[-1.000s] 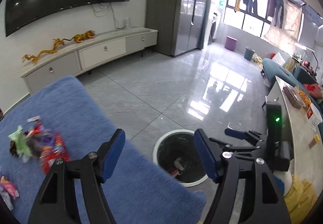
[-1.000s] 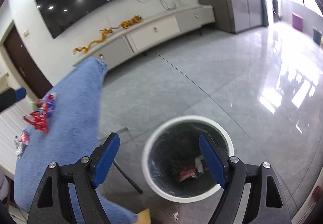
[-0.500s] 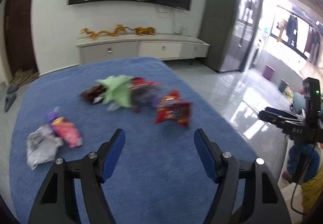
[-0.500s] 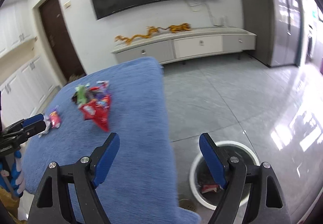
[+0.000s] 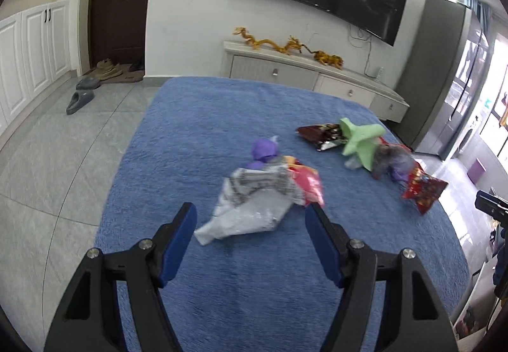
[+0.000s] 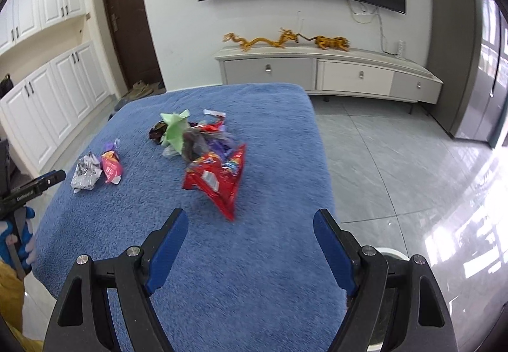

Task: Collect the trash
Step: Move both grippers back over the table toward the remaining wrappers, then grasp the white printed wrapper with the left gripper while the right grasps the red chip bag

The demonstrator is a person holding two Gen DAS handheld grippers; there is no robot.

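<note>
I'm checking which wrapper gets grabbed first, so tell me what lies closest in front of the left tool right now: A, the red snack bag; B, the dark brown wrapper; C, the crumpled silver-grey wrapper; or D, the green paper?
C: the crumpled silver-grey wrapper lies on the blue cloth just ahead of the open left tool, nearer than the other trash.

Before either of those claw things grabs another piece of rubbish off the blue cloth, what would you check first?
1. Left hand-held gripper open, empty: ok.
2. Right hand-held gripper open, empty: ok.
3. Grey wrapper lined up in front of the left one: ok.
4. Red snack bag ahead of the right one: ok.
5. Pink wrapper touches the grey one, may come along: not ok.
6. Bin open and reachable: cannot tell, only its rim shows.
</note>
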